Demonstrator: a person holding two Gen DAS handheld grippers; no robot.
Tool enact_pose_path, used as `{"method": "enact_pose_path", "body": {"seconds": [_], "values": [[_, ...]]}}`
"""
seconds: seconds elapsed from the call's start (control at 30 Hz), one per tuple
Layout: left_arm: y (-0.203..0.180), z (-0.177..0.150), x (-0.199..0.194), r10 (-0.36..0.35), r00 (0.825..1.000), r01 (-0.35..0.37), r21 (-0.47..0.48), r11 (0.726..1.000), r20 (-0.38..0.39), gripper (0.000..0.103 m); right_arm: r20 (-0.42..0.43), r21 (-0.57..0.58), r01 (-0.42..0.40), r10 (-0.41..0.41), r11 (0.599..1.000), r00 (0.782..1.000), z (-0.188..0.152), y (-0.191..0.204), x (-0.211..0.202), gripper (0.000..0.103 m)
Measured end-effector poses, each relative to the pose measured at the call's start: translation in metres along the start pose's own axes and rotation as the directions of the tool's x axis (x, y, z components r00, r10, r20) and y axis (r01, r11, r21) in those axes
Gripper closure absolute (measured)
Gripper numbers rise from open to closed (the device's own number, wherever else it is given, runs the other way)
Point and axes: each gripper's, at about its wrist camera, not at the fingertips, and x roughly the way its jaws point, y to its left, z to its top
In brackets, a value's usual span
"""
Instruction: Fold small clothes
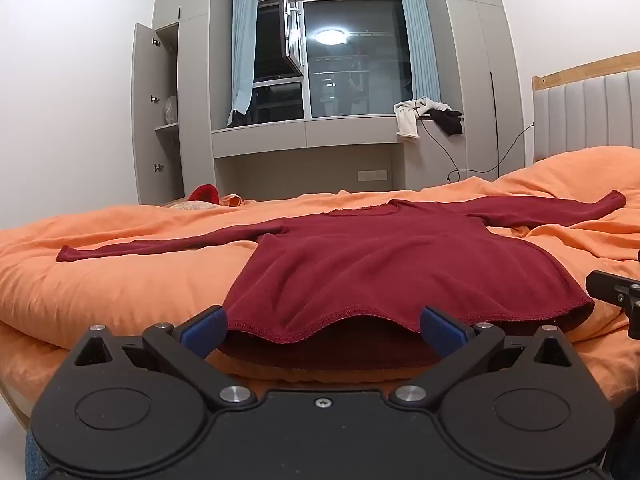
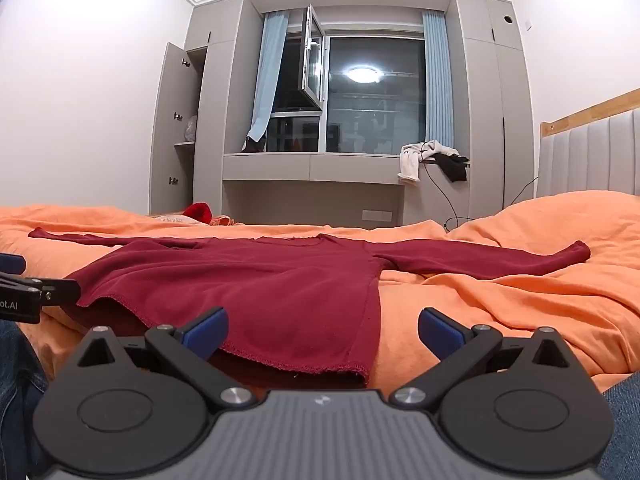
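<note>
A dark red long-sleeved top lies flat on the orange bed, both sleeves spread out sideways, hem toward me. My left gripper is open and empty, its blue pads either side of the hem's left part, just short of it. My right gripper is open and empty over the hem's right corner of the top on the bed. The left gripper's side shows at the left edge of the right wrist view; part of the right gripper shows at the right edge of the left wrist view.
A small red item and orange cloth lie at the bed's far edge. A grey padded headboard stands on the right. Clothes hang off the window ledge, with a cable below. An open grey wardrobe stands at the back left.
</note>
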Motion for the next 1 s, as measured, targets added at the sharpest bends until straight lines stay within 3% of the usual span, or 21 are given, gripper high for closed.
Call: {"method": "enact_pose_path", "body": {"seconds": [1.0], "values": [[0.0006,0.0002,0.0002,0.003,1.000,-0.003,-0.002,1.000,-0.006,0.001,-0.008,0.001,-0.001,0.001,1.000,1.000,-0.0038,-0.0062,-0.0012,0.000]]}}
